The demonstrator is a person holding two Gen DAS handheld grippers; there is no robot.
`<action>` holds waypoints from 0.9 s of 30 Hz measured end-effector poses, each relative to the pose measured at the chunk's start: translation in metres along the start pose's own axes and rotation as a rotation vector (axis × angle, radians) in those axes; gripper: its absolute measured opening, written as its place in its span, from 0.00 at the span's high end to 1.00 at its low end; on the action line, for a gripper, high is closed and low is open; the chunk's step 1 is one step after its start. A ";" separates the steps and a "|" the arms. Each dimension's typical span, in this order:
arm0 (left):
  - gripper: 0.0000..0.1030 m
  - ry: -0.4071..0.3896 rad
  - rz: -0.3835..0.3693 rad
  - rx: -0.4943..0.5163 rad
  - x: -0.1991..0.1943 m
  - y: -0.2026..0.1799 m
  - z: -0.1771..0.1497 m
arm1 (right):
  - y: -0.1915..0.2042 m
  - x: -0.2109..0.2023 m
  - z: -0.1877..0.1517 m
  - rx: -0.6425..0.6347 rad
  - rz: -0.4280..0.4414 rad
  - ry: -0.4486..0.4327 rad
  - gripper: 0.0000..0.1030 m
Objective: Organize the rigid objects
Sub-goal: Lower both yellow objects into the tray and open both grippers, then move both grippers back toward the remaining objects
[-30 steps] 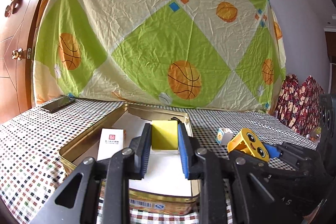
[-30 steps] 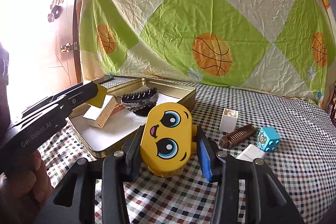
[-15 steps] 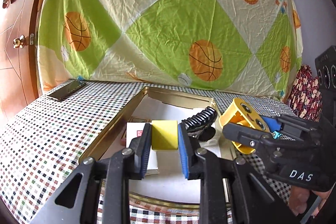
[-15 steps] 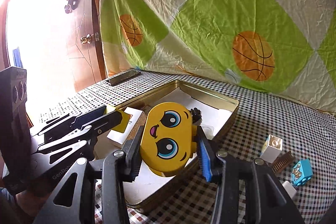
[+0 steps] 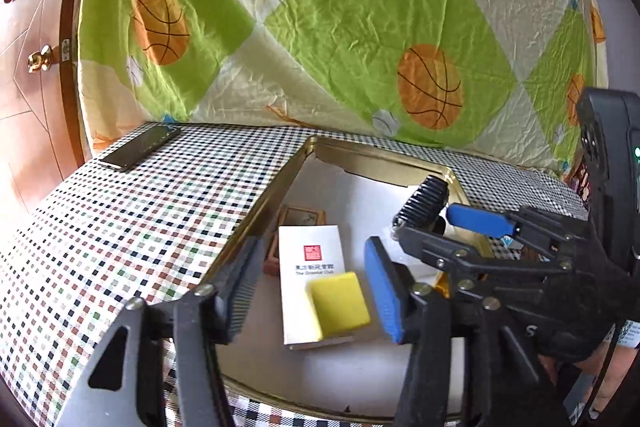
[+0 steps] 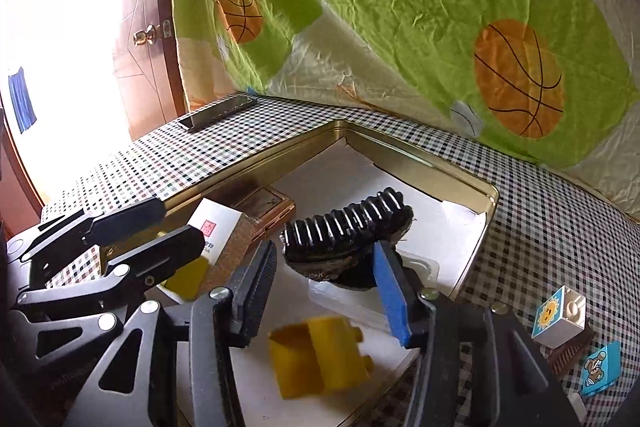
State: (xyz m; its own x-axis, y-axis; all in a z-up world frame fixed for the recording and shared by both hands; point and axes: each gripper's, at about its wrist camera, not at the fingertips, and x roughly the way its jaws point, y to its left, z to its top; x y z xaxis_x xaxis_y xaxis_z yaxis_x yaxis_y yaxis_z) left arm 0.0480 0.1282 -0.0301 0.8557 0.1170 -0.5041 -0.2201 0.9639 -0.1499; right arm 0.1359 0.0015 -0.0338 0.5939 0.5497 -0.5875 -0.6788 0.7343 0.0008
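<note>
Left wrist view: a phone (image 5: pixel 140 148) is lying near the far left corner of the checked tabletop (image 5: pixel 100 227). The gold tin (image 5: pixel 264 203) is sitting mid-table. The left gripper (image 5: pixel 312 287) is hovering over the tin's near left part; its jaws have just been opening and are standing apart, gripping nothing. The yellow block (image 5: pixel 338 303) is lying between them, clear of both pads, on a white box (image 5: pixel 310 267). A brown box (image 5: pixel 298 219) is peeking out behind the white one. The black comb (image 5: pixel 424 201) is sitting toward the tin's right side. The right gripper (image 5: pixel 436 227) is entering from the right and covering the tin's near right corner.

Right wrist view only: the right gripper (image 6: pixel 324 291) has also just been opening and is holding nothing. The yellow toy (image 6: pixel 320 359) is lying below its jaws, blurred, at the tin's (image 6: pixel 400 147) near edge; whether it is resting flat cannot be told. On the table's right edge, outside the tin, a white cube (image 6: pixel 560 315), a brown comb (image 6: pixel 570 351) and a blue block (image 6: pixel 600 367) are lying close together, the comb partly hidden.
</note>
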 end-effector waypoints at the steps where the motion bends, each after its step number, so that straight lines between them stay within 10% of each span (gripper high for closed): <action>1: 0.23 -0.011 0.003 -0.020 -0.002 0.004 0.000 | -0.003 -0.004 -0.001 0.011 0.008 -0.007 0.36; 4: 0.02 -0.048 0.027 -0.042 -0.010 0.008 -0.001 | -0.011 -0.022 -0.004 0.040 0.016 -0.039 0.29; 14: 0.01 -0.097 -0.015 0.041 -0.029 -0.040 0.000 | -0.060 -0.103 -0.040 0.074 -0.095 -0.123 0.22; 27: 0.01 -0.042 -0.139 0.221 -0.019 -0.147 -0.018 | -0.146 -0.124 -0.096 0.283 -0.336 0.024 0.22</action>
State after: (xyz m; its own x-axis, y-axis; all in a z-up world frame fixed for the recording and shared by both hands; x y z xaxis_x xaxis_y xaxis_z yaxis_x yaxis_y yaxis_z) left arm 0.0562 -0.0203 -0.0138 0.8904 -0.0149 -0.4549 0.0048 0.9997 -0.0233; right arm 0.1197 -0.2120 -0.0387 0.7489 0.2544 -0.6119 -0.3024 0.9528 0.0261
